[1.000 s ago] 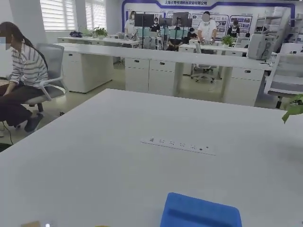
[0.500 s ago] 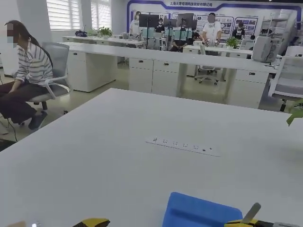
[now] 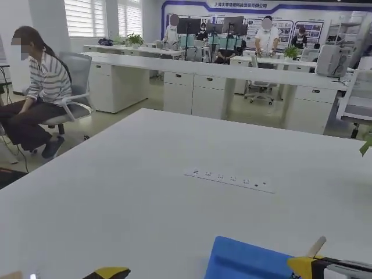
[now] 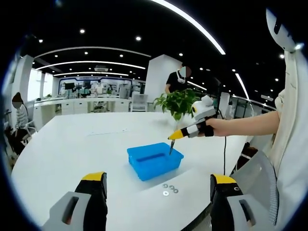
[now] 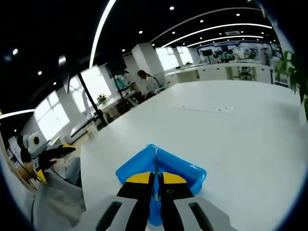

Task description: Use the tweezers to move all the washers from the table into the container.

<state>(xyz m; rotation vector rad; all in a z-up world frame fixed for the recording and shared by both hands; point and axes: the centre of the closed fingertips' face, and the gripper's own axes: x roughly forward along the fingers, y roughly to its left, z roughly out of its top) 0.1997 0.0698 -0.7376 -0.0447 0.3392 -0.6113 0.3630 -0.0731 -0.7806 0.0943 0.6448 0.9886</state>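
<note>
A blue container [image 4: 155, 160] stands on the white table [image 3: 145, 192], also seen at the head view's bottom edge [image 3: 250, 260]. Three small washers [image 4: 169, 188] lie on the table just in front of the container. My right gripper [image 5: 155, 179] is shut on thin metal tweezers [image 5: 155, 166]. Their tips point down over the container [image 5: 190, 172]. In the left gripper view the right gripper [image 4: 192, 129] hangs above the container's far right corner. My left gripper [image 4: 159, 178] stands wide open and empty, short of the washers. Its yellow tip [image 3: 107, 272] shows low in the head view.
A white power strip [image 3: 229, 178] lies in the middle of the table. A potted plant [image 4: 179, 102] stands at the far side. A person in a striped top [image 3: 40, 81] sits on a chair to the left, off the table. Desks and other people fill the background.
Both grippers' yellow tips have come up into the bottom of the head view, the right one beside the container. The head camera has shifted slightly.
</note>
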